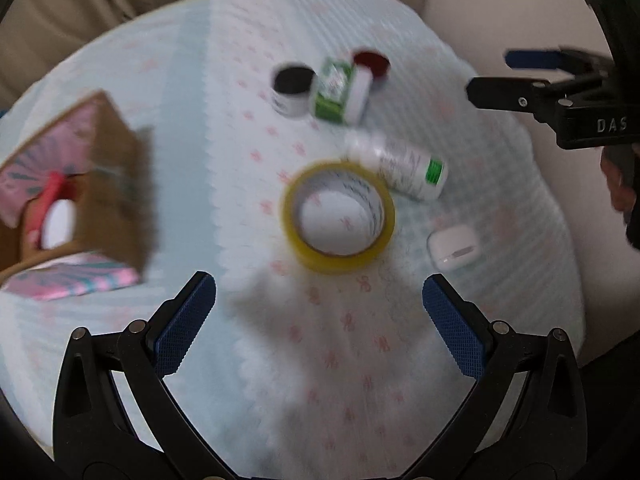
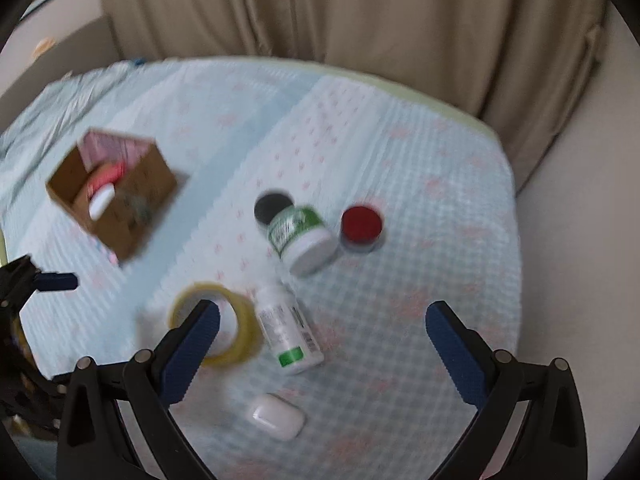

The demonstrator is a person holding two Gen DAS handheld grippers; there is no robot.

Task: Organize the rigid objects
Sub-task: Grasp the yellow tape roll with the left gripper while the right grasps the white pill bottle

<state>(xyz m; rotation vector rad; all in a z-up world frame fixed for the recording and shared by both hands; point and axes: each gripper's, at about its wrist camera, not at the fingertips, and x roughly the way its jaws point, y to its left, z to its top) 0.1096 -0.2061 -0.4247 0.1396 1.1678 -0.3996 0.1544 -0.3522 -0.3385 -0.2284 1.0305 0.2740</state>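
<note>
- yellow tape roll (image 1: 340, 216), a flat ring of clear-yellow packing tape, lies on the pale blue quilted cloth (image 1: 240, 60) straight ahead of the left claw (image 1: 318, 312), whose blue-padded fingers stand wide apart and hold nothing.
- right claw (image 2: 322, 338) hovers over the same spread, fingers also wide apart and empty; a small white earbud case (image 2: 276, 416) lies between and below them.
- brown cardboard box (image 2: 120, 196), open-topped, sits well to the left with a red-and-white item already inside; it looks like the collecting place.
- by my judgement the step in hand is picking the next loose item; the left claw seems lined up on the tape roll, and needs to drop lower and close across the ring's wall.
- a white bottle with a green band (image 1: 404, 168) lies on its side touching or just beside the tape roll, so it may get nudged.
- farther back stand a black-lidded jar (image 1: 292, 88), a tipped green-labelled white jar (image 1: 340, 92) and a red-lidded jar (image 1: 372, 64), clustered together.
- both views are blurred, so labels are unreadable.
</note>
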